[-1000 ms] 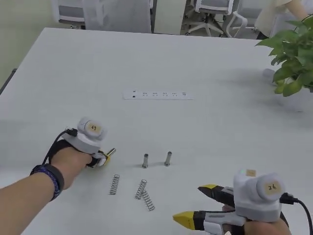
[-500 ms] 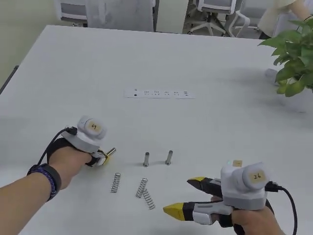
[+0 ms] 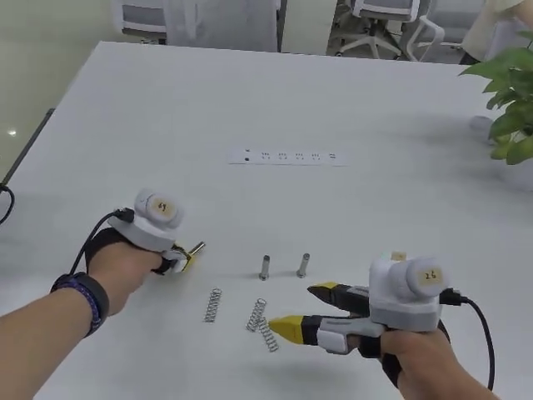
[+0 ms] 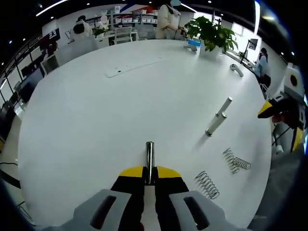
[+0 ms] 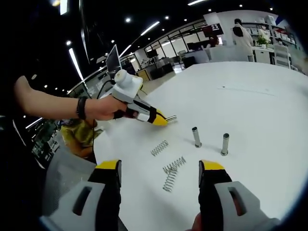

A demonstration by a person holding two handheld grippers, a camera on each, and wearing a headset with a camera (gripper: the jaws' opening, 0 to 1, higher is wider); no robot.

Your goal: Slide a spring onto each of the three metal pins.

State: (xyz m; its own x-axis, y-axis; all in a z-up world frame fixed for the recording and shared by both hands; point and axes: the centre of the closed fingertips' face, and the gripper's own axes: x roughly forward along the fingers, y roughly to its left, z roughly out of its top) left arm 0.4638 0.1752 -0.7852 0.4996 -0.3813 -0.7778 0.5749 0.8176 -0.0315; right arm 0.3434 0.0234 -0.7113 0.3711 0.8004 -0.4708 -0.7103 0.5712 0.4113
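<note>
My left gripper (image 3: 185, 257) is shut on a metal pin (image 4: 149, 161) that sticks out past its yellow tips (image 5: 160, 120). Two more pins (image 3: 265, 267) (image 3: 303, 266) stand upright on the white table, seen also in the right gripper view as pins (image 5: 196, 136) (image 5: 224, 144). Three springs lie in front of them: one alone (image 3: 214, 304) and two touching each other (image 3: 256, 314) (image 3: 268, 333). My right gripper (image 3: 301, 308) is open, its lower tip just right of the touching springs (image 5: 172, 173), nothing between its jaws.
A white power strip (image 3: 286, 157) lies farther back on the table. A green plant (image 3: 513, 108) stands at the right edge. Office chairs (image 3: 379, 21) line the far side. Bare tabletop lies all around the parts.
My right gripper has moved up and left toward the two touching springs. The left gripper and its pin hold still; the head camera has shifted.
</note>
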